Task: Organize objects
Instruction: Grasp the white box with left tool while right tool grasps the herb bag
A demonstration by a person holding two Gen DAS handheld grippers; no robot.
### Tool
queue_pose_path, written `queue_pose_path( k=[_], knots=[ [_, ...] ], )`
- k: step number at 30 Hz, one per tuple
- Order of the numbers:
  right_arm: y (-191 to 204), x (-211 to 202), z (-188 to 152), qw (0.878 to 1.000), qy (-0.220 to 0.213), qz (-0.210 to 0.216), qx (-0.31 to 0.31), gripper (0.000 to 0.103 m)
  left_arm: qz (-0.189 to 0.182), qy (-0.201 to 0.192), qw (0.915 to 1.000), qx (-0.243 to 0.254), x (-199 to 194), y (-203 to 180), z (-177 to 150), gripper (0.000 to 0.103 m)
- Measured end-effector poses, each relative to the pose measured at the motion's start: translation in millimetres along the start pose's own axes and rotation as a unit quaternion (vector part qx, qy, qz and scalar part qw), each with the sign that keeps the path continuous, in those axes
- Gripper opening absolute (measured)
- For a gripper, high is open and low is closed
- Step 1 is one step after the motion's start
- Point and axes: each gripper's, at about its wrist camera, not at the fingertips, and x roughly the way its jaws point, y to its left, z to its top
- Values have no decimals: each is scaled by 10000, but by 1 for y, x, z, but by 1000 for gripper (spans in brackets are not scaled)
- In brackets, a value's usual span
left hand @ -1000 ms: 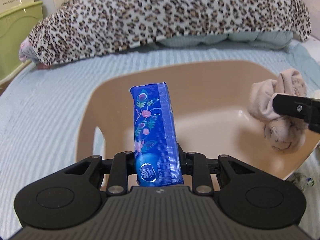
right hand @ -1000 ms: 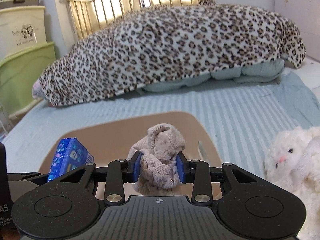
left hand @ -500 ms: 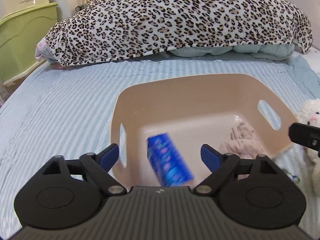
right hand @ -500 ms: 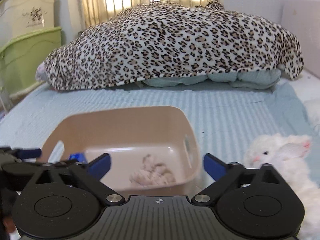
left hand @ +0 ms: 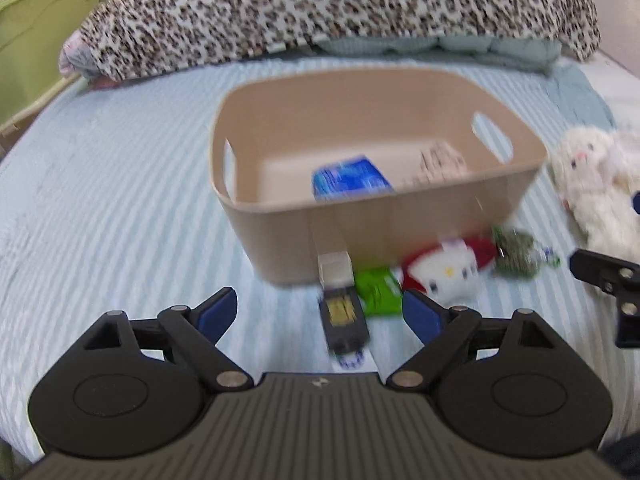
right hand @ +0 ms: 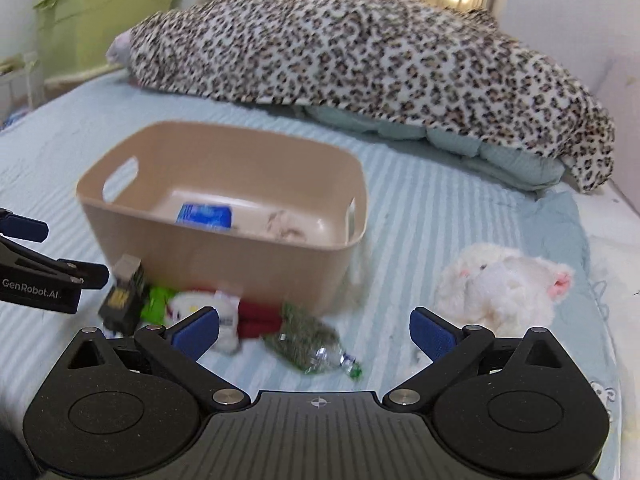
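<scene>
A beige bin (left hand: 420, 216) (right hand: 224, 256) stands on the bed. Inside lie a blue tissue pack (left hand: 350, 178) (right hand: 205, 216) and a beige cloth (left hand: 440, 162) (right hand: 284, 226). In front of the bin lie a black box (left hand: 344, 316) (right hand: 122, 300), a green packet (left hand: 378, 290) (right hand: 156, 304), a red and white plush (left hand: 444, 270) (right hand: 224, 320) and a bottle of green stuff (left hand: 514, 252) (right hand: 308, 340). A white plush rabbit (left hand: 596, 184) (right hand: 504, 284) lies to the right. My left gripper (left hand: 320, 314) is open and empty above the black box. My right gripper (right hand: 314, 334) is open and empty above the bottle.
A leopard-print blanket (left hand: 320, 12) (right hand: 360, 48) is heaped at the back of the striped blue bed (left hand: 100, 200). A green cabinet (left hand: 36, 32) (right hand: 92, 20) stands at the left. The frames are motion-blurred.
Both grippers opened and dropped the tissue pack and the cloth into the bin. Both then pulled back and up, bringing the items in front of the bin into view.
</scene>
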Motion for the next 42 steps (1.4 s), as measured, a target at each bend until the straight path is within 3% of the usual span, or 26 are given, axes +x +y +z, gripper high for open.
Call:
queue_pose_path(
  k=[12,23,26,27,29,31,33,42],
  knots=[
    [-19,60,-26,9976,611,325,20,103,-150,869,9960,-149,42,-5,-25,90],
    [-7,105,-23,9977,547,368,-177,103,-171,1560,9876,-90,74,-4,-32,89],
    [1,113,-24,9971,583,372,-321,90,-206,1576,9872,-151,77,-2,-32,89],
    [4,115,-26,9967,605,391,-364,83,-218,1561,9874,-164,77,-1,-32,86],
    [3,113,-27,9970,542,475,-274,73,-266,1442,9890,-197,73,1,-32,72],
    [2,109,-30,9974,484,478,-231,60,-272,1307,9908,-228,67,4,-33,48],
    [0,104,-31,9976,460,481,-185,54,-263,1267,9913,-245,64,6,-34,39],
    [2,78,-35,9976,395,572,49,50,-290,939,9942,-432,39,22,-35,37]
  ],
)
